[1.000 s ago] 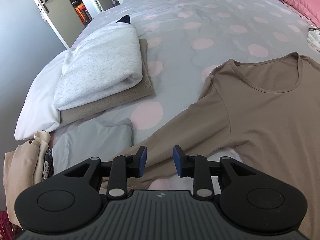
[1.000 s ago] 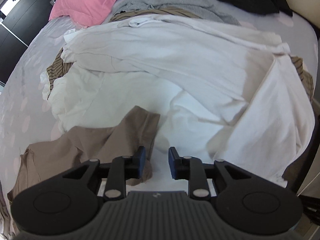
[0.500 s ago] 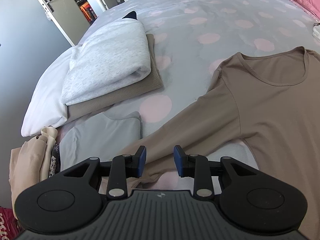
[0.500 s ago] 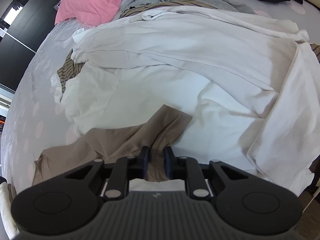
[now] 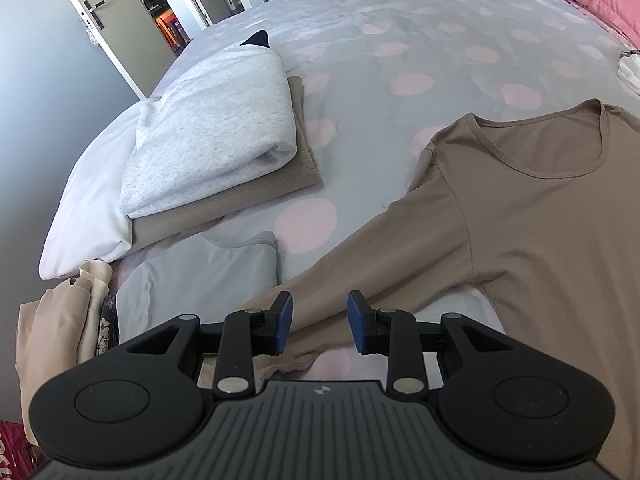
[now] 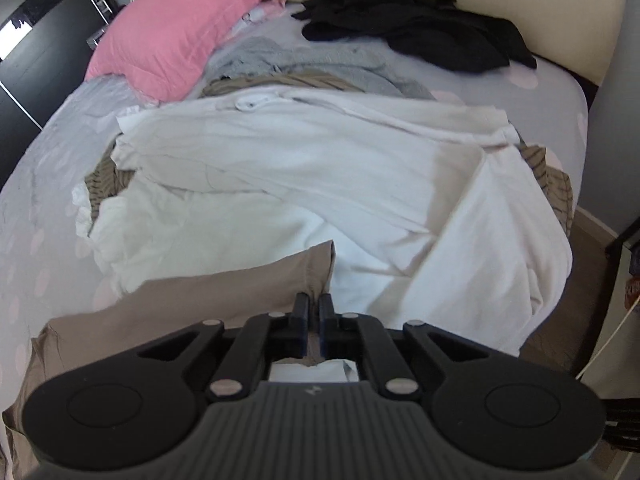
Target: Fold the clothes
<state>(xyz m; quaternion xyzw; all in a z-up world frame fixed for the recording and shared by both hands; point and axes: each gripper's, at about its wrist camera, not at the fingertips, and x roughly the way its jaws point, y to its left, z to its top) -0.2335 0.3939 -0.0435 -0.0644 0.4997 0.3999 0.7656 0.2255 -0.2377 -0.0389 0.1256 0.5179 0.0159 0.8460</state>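
A brown long-sleeved shirt (image 5: pixel 540 220) lies flat on the grey bedspread with pink dots (image 5: pixel 400 60), neckline toward the far side. Its left sleeve (image 5: pixel 360 276) runs down between the blue pads of my left gripper (image 5: pixel 320 328), which stands open just above the cuff without pinching it. In the right wrist view my right gripper (image 6: pixel 314 318) is shut on the end of the other brown sleeve (image 6: pixel 240 284), lifted a little off the white clothes.
A folded light grey top (image 5: pixel 212 128) rests on a folded tan piece (image 5: pixel 280 188) at the left, with a folded grey item (image 5: pixel 200 280) and a beige garment (image 5: pixel 52 328) nearer. A white pile (image 6: pixel 320 168), grey knit (image 6: pixel 300 60), black clothes (image 6: pixel 420 28) and pink pillow (image 6: pixel 180 32) lie ahead.
My right gripper closed from open onto the brown sleeve's end and then rose with it, tipping its view up toward the headboard. The left gripper stayed open and barely moved.
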